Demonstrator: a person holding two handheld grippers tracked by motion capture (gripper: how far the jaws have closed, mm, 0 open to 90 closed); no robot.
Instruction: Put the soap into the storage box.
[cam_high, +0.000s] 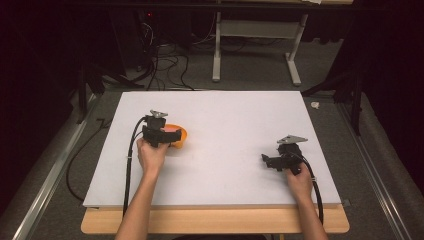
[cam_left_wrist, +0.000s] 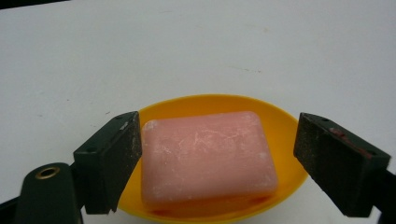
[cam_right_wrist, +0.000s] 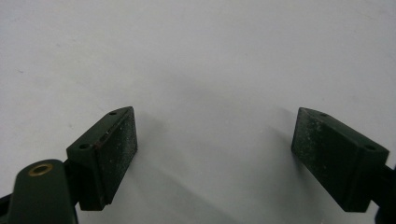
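Observation:
A pink bar of soap (cam_left_wrist: 208, 156) lies in a shallow orange dish (cam_left_wrist: 285, 126) on the white board. My left gripper (cam_left_wrist: 217, 161) is open, its two jaws standing on either side of the soap with a gap on the right side. From above, the left gripper (cam_high: 167, 138) sits over the orange dish (cam_high: 181, 134) at the board's left. My right gripper (cam_right_wrist: 215, 154) is open over bare white board, nothing between its jaws; in the high view the right gripper (cam_high: 266, 160) rests low at the board's right.
The white board (cam_high: 225, 120) lies on a wooden table (cam_high: 215, 221) whose front edge shows below it. Black cables (cam_high: 129, 165) trail from both grippers toward the person. Beyond the board are a carpeted floor, a white frame's legs (cam_high: 216, 55) and tangled wires.

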